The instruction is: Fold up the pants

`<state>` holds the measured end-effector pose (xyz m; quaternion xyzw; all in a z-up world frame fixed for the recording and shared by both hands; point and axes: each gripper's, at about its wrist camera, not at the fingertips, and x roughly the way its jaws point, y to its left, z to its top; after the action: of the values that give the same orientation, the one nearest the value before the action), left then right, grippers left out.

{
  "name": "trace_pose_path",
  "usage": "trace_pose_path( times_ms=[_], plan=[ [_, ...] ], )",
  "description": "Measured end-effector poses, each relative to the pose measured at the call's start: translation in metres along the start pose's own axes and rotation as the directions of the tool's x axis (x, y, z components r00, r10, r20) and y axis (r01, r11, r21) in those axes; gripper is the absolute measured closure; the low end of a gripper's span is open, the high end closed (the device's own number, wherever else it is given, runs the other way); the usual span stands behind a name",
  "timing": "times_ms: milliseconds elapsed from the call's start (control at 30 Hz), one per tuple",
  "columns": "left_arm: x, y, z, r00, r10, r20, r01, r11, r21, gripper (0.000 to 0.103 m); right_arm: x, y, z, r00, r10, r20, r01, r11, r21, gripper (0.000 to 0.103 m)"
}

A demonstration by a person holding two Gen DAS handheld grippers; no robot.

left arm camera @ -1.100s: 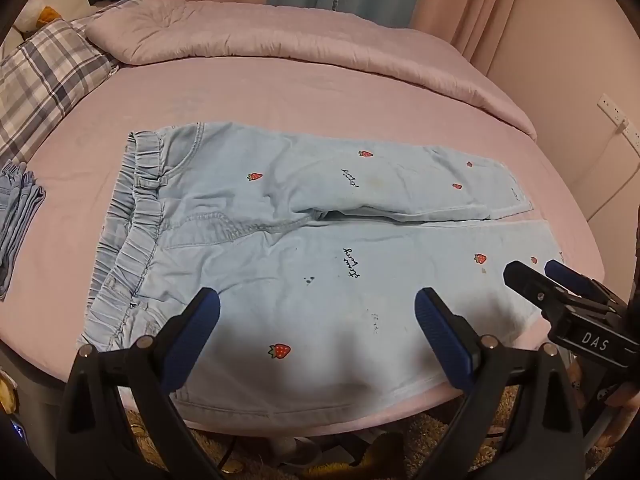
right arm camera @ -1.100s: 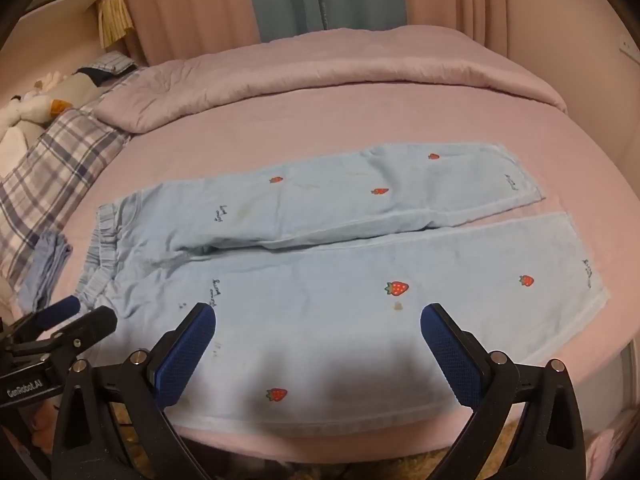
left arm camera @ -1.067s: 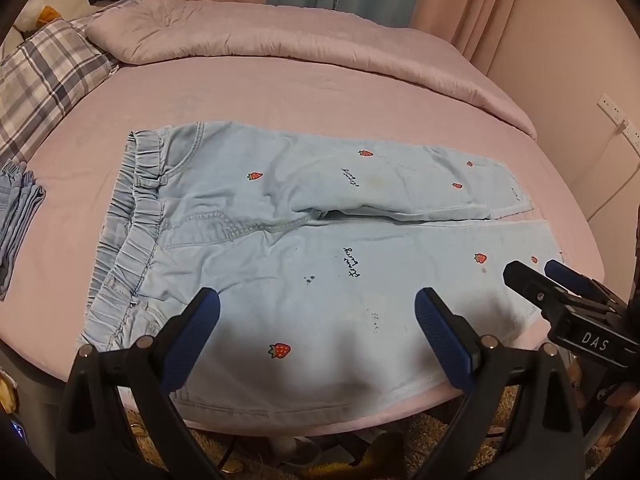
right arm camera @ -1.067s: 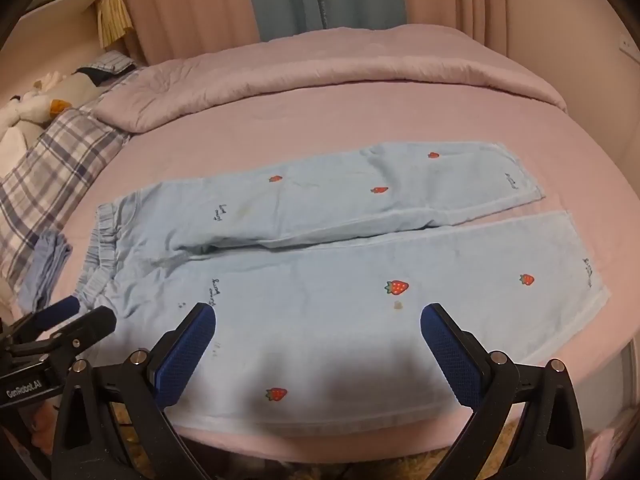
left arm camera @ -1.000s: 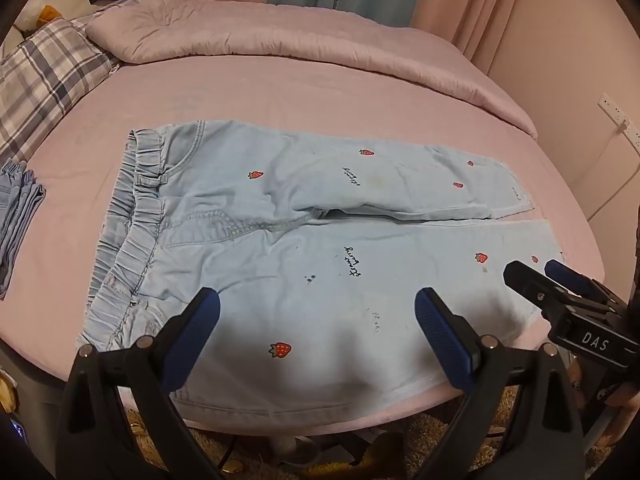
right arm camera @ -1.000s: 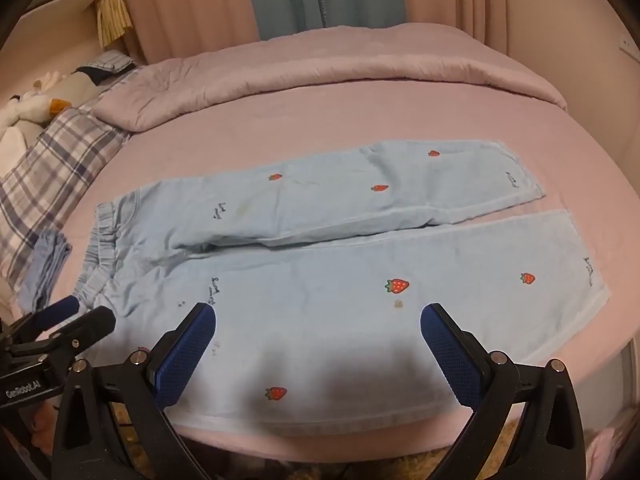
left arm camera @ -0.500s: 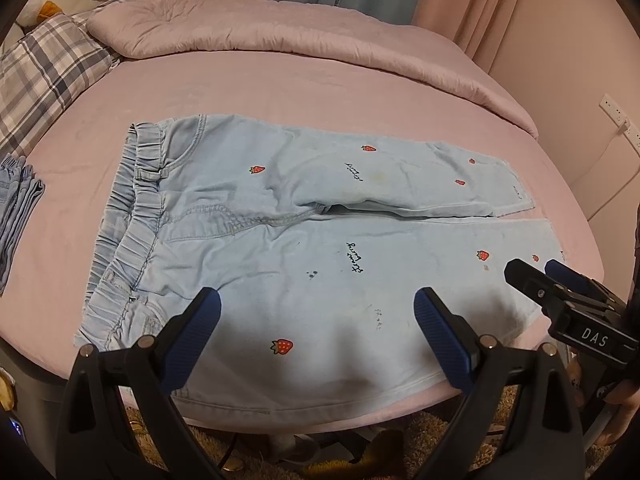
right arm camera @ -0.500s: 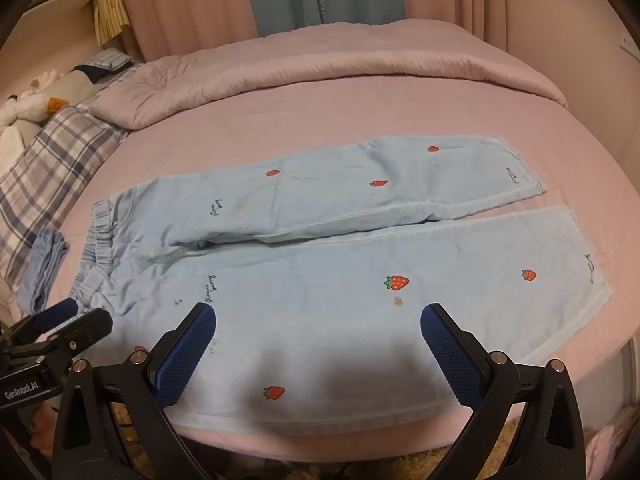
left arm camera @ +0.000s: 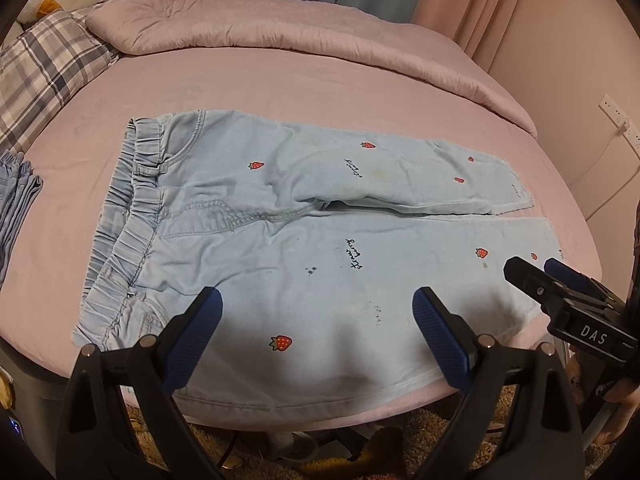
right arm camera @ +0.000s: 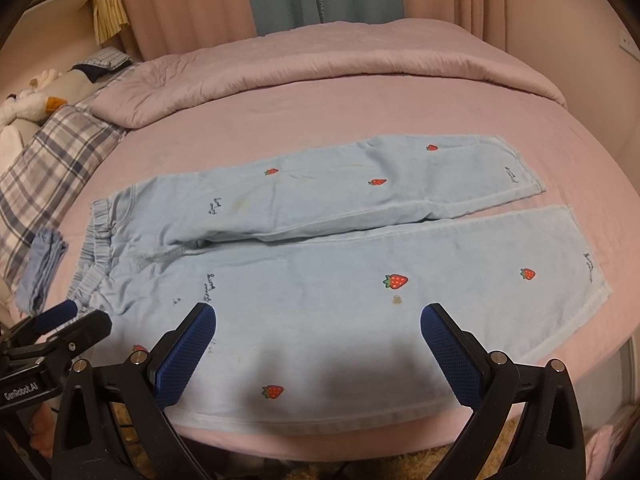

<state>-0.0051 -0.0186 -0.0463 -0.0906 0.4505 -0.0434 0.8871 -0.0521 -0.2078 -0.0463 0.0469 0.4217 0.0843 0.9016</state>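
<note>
The pants [left arm camera: 304, 240] are laid flat on the bed [left arm camera: 280, 92], waistband at the left, 2 legs side by side. The left gripper [left arm camera: 316, 336] and right gripper [right arm camera: 318, 346] are held apart from the cloth over the near edge, jaws spread wide, nothing grasped. The wall socket [left arm camera: 616, 118] is shown only in the left view; the shelf [right arm camera: 60, 0] only in the right. The folded cloth [left arm camera: 16, 196] is cut off at the frame edge.

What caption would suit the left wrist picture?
Open left gripper hovers over light-blue strawberry pants spread flat on a pink bed.
</note>
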Motion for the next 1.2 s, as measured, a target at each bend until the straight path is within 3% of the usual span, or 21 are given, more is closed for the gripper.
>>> trace_pose_path(
  times_ms=[333,900,1200],
  plan=[
    [0.0,0.001,0.0,1.0,-0.001,0.001,0.001,1.0,-0.002,0.008,-0.002,-0.001,0.002,0.999,0.031,-0.015,-0.031,0.999,0.035,0.001],
    [0.002,0.005,0.0,1.0,-0.02,-0.011,0.019,1.0,-0.016,0.008,-0.002,0.0,0.003,1.0,-0.018,-0.011,0.018,1.0,0.015,0.001],
    [0.006,0.012,-0.002,0.999,-0.029,-0.03,0.028,0.999,-0.036,0.013,-0.002,-0.005,0.001,0.999,-0.033,-0.002,0.033,0.999,0.036,0.001]
  ],
)
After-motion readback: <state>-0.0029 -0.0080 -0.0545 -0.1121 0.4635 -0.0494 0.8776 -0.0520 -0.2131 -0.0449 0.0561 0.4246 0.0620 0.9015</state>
